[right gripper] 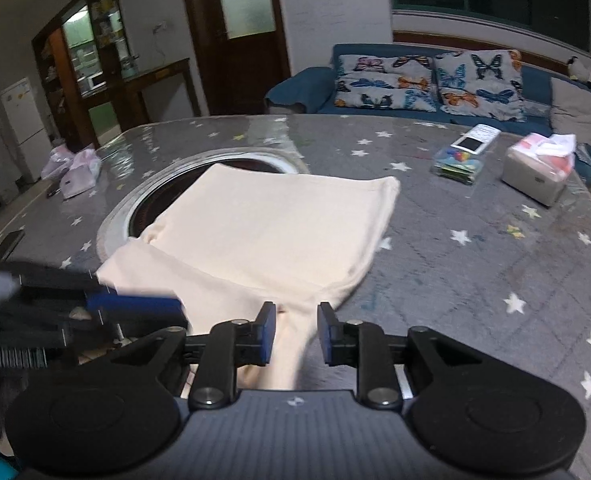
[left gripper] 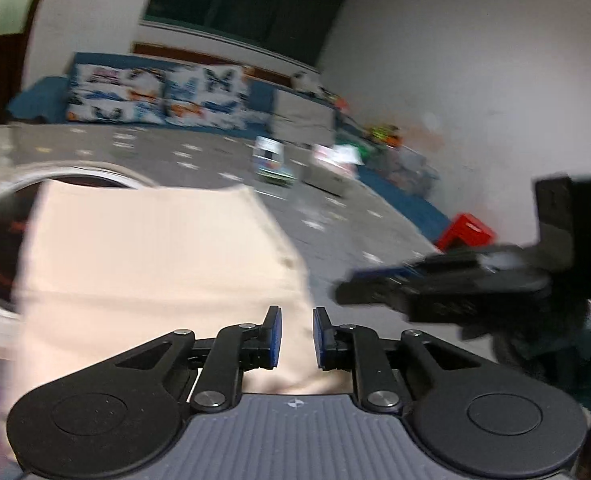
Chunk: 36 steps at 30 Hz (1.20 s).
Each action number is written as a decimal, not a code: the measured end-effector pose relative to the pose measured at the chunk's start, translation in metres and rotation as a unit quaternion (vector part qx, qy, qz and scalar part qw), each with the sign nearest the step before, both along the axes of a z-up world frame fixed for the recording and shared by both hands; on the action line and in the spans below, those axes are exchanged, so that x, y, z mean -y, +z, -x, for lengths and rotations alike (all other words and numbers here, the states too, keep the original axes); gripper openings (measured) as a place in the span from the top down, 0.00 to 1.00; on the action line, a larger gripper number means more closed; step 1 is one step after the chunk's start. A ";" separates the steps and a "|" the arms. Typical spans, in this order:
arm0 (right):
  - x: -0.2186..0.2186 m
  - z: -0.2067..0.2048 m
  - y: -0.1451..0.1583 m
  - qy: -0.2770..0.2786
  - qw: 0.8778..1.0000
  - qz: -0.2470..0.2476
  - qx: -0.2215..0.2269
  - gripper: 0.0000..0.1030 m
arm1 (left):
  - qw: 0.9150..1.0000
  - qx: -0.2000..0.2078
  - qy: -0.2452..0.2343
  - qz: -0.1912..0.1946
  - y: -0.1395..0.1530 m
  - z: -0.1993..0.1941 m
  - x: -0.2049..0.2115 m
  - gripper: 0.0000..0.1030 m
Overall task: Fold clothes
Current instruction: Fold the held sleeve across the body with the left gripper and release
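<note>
A cream garment [right gripper: 263, 236] lies partly folded on the grey star-patterned table [right gripper: 475, 248], its far half over a round opening [right gripper: 163, 196]. It also shows in the left wrist view [left gripper: 143, 264], blurred. My right gripper [right gripper: 295, 332] is open over the garment's near edge, with cloth between the fingers. My left gripper [left gripper: 297, 336] is open above the garment's near right part. In the right wrist view the left gripper [right gripper: 95, 308] sits at the garment's near left corner. In the left wrist view the right gripper [left gripper: 435, 288] is to the right, blurred.
A clear box with a phone on it [right gripper: 463, 156] and a tissue box [right gripper: 539, 168] stand on the table's far right. Pink bags [right gripper: 75, 168] lie far left. A blue sofa with butterfly cushions [right gripper: 427, 80] is behind. A red stool [left gripper: 467, 232] stands by the wall.
</note>
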State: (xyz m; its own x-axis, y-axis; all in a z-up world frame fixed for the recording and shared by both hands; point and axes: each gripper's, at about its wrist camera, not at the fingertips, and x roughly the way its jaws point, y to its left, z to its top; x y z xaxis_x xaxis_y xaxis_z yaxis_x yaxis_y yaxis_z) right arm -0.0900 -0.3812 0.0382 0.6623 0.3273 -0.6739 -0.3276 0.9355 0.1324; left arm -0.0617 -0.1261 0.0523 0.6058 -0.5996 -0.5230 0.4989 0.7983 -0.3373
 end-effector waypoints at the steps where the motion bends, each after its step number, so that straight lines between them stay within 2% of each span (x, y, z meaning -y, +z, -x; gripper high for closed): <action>1: -0.004 -0.002 -0.002 0.004 1.000 0.001 -0.002 0.78 | 1.000 0.001 0.016 -0.008 0.000 -0.004 -0.009 0.82; 6: -0.017 -0.015 -0.016 0.011 1.000 0.007 -0.016 0.78 | 0.996 -0.010 0.077 -0.045 -0.009 -0.018 -0.052 0.82; 10: -0.027 -0.025 -0.028 0.015 0.999 0.012 -0.028 0.79 | 0.993 -0.023 0.100 -0.065 -0.019 -0.022 -0.074 0.82; 11: -0.028 -0.026 -0.031 0.014 0.999 0.014 -0.030 0.79 | 0.992 -0.025 0.101 -0.066 -0.021 -0.022 -0.077 0.82; 15: -0.030 -0.024 -0.026 0.008 1.000 0.027 -0.012 0.92 | 0.992 -0.026 0.100 -0.069 -0.025 -0.023 -0.080 0.82; 17: -0.031 -0.022 -0.023 0.005 0.999 0.033 -0.001 0.95 | 0.992 -0.023 0.097 -0.071 -0.026 -0.025 -0.079 0.82; 19: -0.032 -0.020 -0.020 0.001 0.999 0.040 0.010 0.95 | 0.993 -0.020 0.095 -0.073 -0.026 -0.026 -0.077 0.82; 24: -0.029 -0.025 -0.025 0.000 0.998 0.056 -0.004 0.92 | 0.993 -0.009 0.093 -0.073 -0.019 -0.026 -0.076 0.82; 27: -0.028 -0.021 -0.015 0.002 0.999 0.050 0.011 0.89 | 0.993 -0.001 0.091 -0.075 -0.016 -0.031 -0.072 0.82; 31: -0.039 -0.016 -0.007 0.036 0.998 0.051 0.022 0.89 | 0.992 -0.004 0.095 -0.081 -0.020 -0.044 -0.069 0.82; 36: -0.054 -0.013 -0.021 0.074 0.995 0.071 0.000 0.89 | 0.991 -0.007 0.097 -0.088 -0.026 -0.051 -0.069 0.82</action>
State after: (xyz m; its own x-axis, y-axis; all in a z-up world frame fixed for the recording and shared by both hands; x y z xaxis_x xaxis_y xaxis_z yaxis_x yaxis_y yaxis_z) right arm -0.0767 -0.3277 0.0177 0.6135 0.3227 -0.7207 -0.4633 0.8862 0.0024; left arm -0.0111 -0.0569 0.0267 0.6931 -0.3715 -0.6177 0.3265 0.9258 -0.1905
